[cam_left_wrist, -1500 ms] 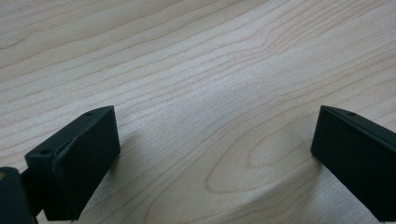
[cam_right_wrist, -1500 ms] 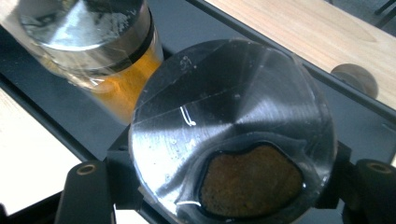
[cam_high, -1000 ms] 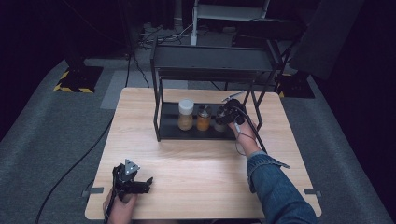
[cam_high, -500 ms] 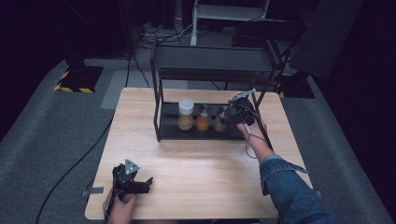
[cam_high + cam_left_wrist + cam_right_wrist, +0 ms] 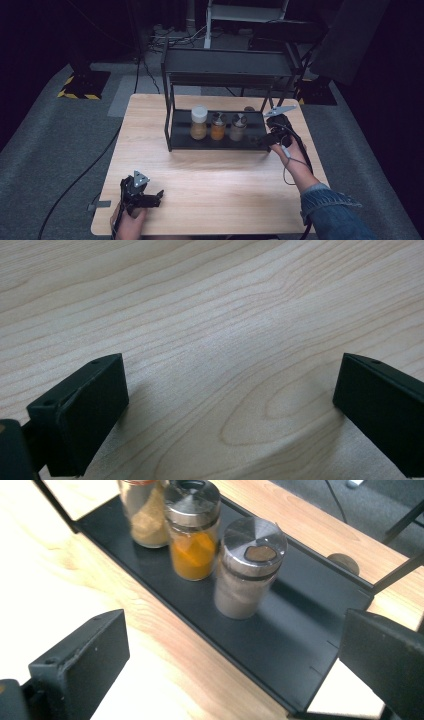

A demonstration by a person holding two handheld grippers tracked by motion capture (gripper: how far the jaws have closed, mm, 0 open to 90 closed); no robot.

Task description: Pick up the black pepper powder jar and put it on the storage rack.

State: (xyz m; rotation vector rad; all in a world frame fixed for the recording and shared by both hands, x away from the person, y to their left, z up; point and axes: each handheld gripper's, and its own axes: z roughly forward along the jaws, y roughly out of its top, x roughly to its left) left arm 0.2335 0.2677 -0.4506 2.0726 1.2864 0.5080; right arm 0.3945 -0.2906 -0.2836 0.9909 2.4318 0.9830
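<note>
While the wooden counter carries a black rack at its far side, three spice jars stand in the rack's tray; the brown jar stands rightmost, free of the right hand-held gripper, whose jaws have just been opening and stand apart. At the near left, the left hand-held gripper rests with its jaws apart too.

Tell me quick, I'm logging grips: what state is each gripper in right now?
Left gripper: open, nothing between its jaws, over the bare light wooden table.
Right gripper: jaws just opened, holding nothing, beside the black metal rack.
</note>
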